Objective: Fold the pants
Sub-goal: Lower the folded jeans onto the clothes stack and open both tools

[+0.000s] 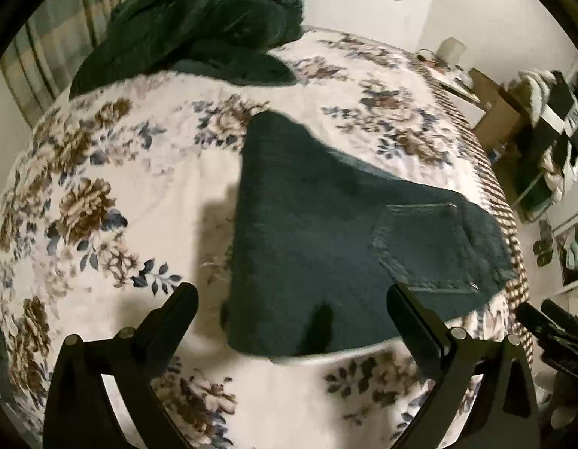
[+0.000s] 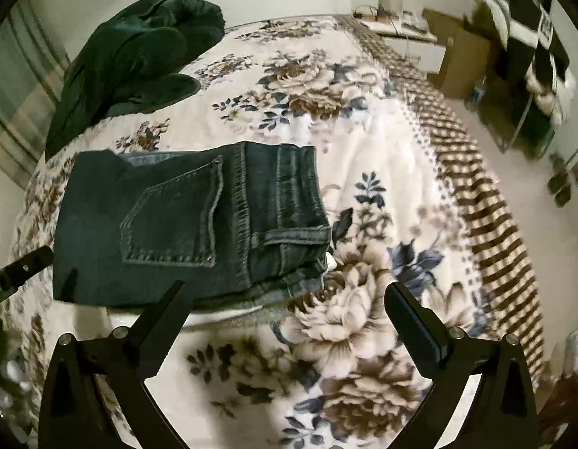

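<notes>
The dark blue jeans lie folded into a compact bundle on the floral bedspread, back pocket facing up. My left gripper is open and empty, hovering just above the near edge of the bundle. In the right wrist view the jeans sit to the left, waistband end towards the right. My right gripper is open and empty, with its left finger over the bundle's near edge. The right gripper's tip shows at the left view's right edge.
A heap of dark green clothing lies at the far side of the bed. The bed's striped border runs along its right edge. Beyond it are a cardboard box, shelves with shoes and a white headboard.
</notes>
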Demonstrator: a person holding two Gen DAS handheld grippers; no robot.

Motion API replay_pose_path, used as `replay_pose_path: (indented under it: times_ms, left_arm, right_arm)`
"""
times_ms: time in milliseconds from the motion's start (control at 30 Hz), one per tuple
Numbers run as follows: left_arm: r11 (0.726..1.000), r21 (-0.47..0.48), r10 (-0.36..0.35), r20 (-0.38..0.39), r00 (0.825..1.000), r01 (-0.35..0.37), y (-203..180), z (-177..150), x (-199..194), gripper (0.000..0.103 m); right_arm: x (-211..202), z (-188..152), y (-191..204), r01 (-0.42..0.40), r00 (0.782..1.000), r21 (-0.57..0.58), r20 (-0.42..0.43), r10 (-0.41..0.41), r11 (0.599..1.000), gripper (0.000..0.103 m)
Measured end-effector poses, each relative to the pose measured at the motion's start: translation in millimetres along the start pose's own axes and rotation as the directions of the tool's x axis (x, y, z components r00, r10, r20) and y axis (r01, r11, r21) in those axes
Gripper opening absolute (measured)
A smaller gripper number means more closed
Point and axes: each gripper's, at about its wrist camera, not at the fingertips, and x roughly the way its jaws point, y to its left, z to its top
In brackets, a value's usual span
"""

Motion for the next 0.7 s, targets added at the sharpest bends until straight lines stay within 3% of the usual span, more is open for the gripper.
replay_pose_path:
  times_ms: [267,433,700]
  left_arm:
    - [0.997,0.016,0.071,0.097,0.993,-0.073,-31,-22,-75,0.103]
    - [0.996,0.009,0.084,0.150,0.985,-0.086,-49,-38,-133,0.103]
    - [0.993,0.025,0.105,0.237,0.966,-0.114,-85,-75,-237,0.103]
  right_arm:
    - [-89,-26,4,0.033,0.997,-0.007,0.066,-0.032,0.999,0.103]
    - [-172,-42,0,0.049,0.988,-0.036,0.146,-0.043,0.998,0.103]
    - [-300,-74,-13,0.018,0.969,-0.087,0.249,0.005,0.996,0.103]
